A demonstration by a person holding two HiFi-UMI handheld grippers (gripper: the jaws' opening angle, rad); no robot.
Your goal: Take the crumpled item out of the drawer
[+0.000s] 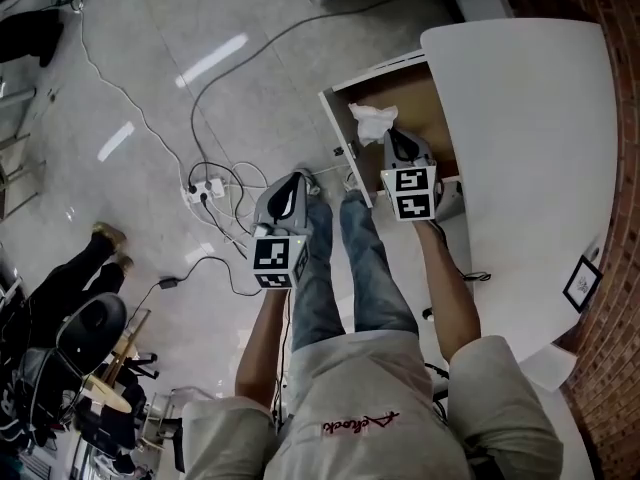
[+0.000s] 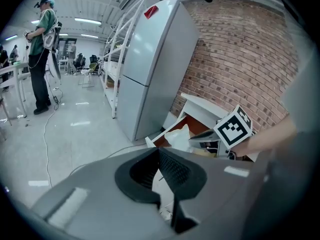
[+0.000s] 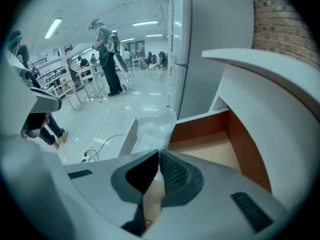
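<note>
At the left of the head view, a power strip with looping cables lies on the grey floor. Just right of it, near the middle of the frame, the left gripper hangs over the floor. Its jaws are pressed together on nothing, and it is apart from the drawer. Further right, the right gripper has its jaws pinched on the white crumpled item. The item bunches at the jaw tips, over the front edge of the open drawer with its brown inside. The drawer juts from under the white table, which fills the upper right.
</note>
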